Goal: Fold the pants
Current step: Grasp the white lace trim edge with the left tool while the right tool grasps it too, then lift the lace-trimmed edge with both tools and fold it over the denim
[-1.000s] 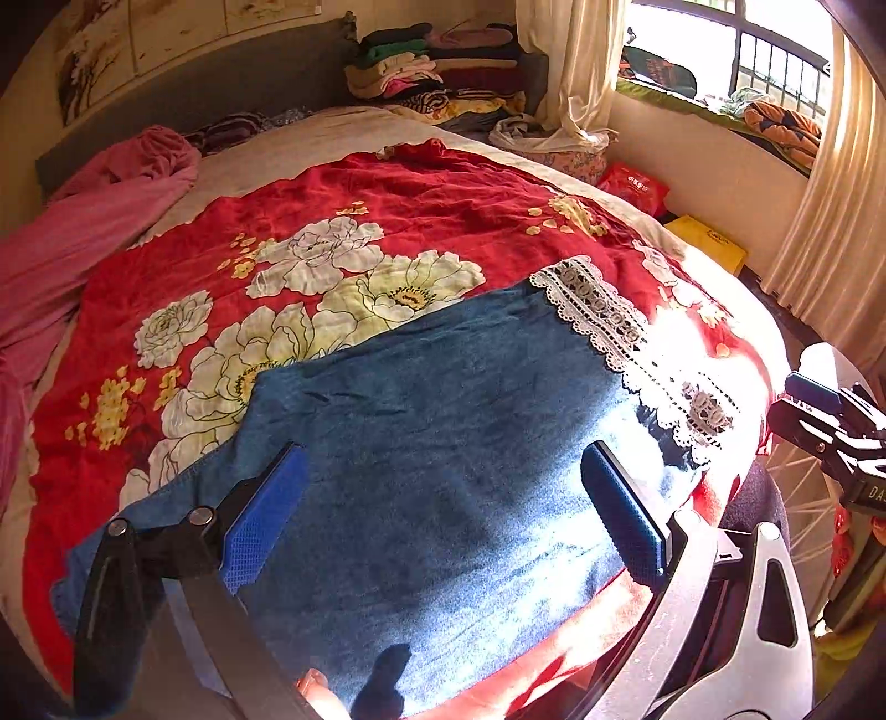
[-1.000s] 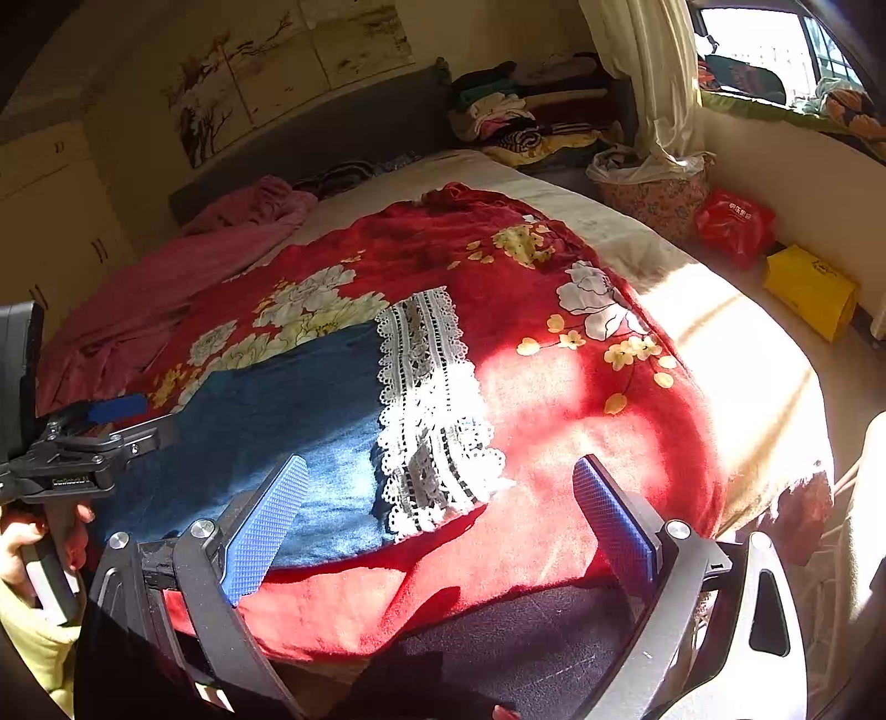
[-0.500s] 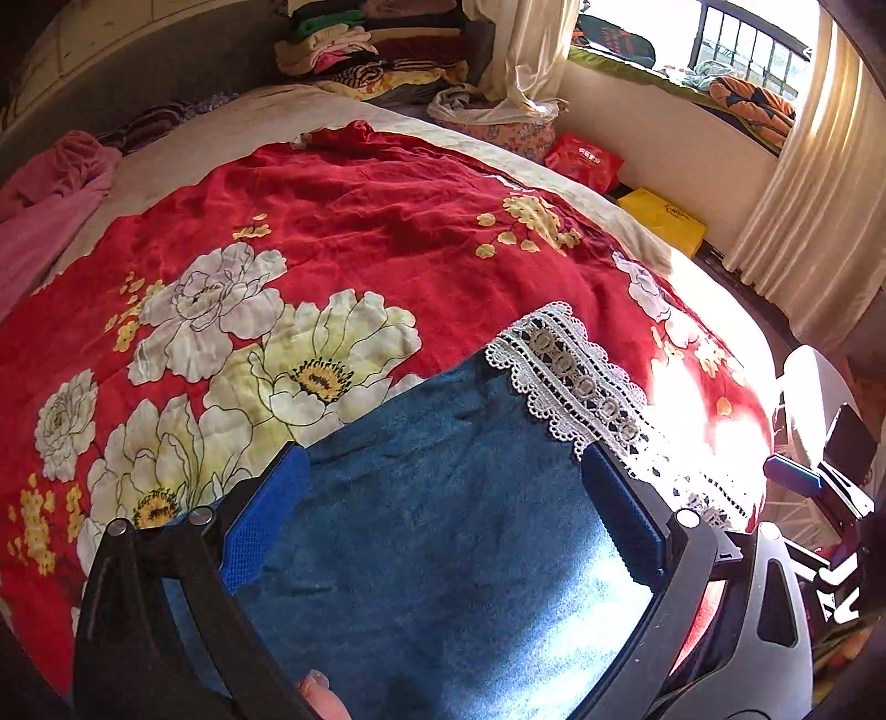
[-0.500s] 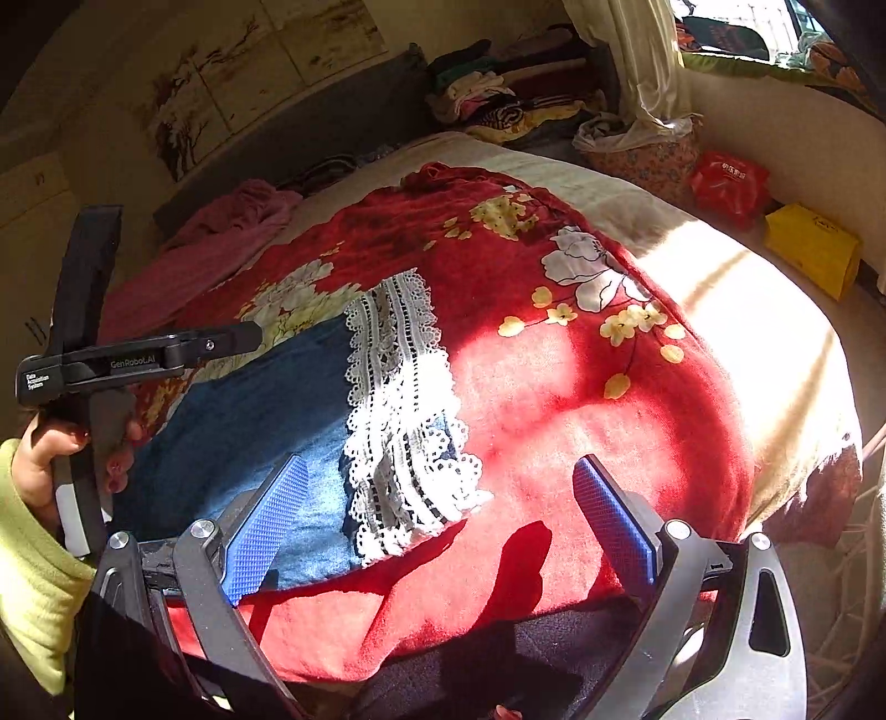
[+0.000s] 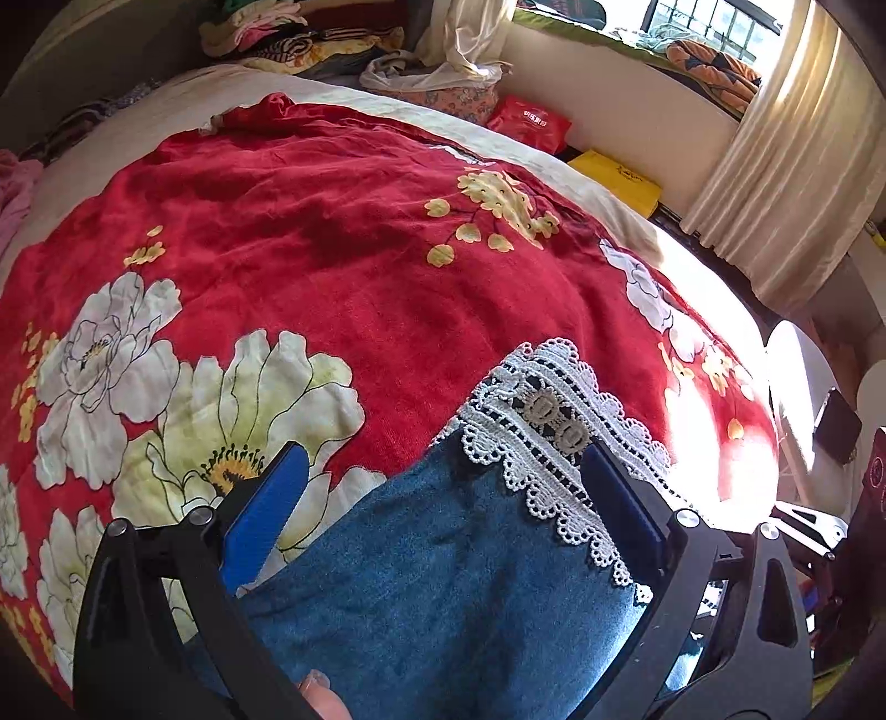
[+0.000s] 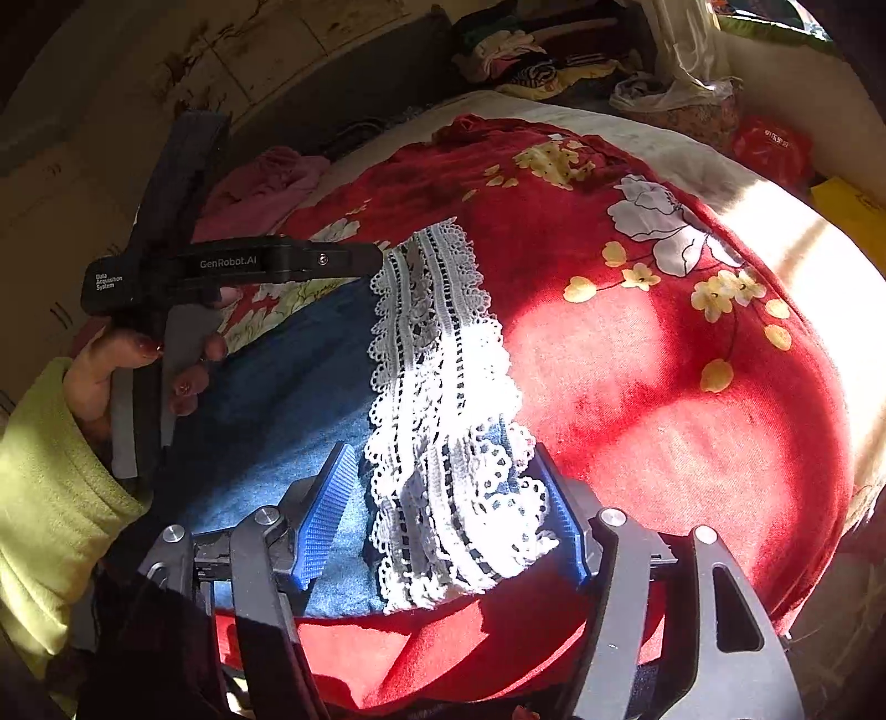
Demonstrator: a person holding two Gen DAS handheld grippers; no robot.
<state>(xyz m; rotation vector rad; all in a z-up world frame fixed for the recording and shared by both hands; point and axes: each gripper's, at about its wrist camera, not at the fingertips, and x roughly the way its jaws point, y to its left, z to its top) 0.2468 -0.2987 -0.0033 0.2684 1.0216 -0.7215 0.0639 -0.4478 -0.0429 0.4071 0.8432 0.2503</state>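
Observation:
Blue denim pants [image 5: 443,598] with a white lace hem [image 5: 559,443] lie flat on a red floral blanket [image 5: 332,249]. My left gripper [image 5: 443,498] is open wide, low over the far corner of the hem, one blue pad over the blanket and one over the lace. My right gripper [image 6: 443,515] straddles the near end of the lace hem [image 6: 437,387]. Its jaws are closing with bunched lace between them; the right pad touches the lace, the left pad stands a little apart. A hand [image 6: 99,376] in a yellow-green sleeve holds the left gripper's black body [image 6: 232,266].
The bed's near edge runs just under my right gripper. Folded clothes [image 5: 299,39] are stacked at the head, pink cloth [image 6: 266,183] lies at the far left. A red bag [image 5: 529,119] and a yellow bag [image 5: 620,177] sit on the floor by the curtain [image 5: 775,183].
My left gripper slid along the pants from the denim's middle to the lace hem and dropped lower. My right gripper sank onto the hem's near end and its jaws narrowed around the lace.

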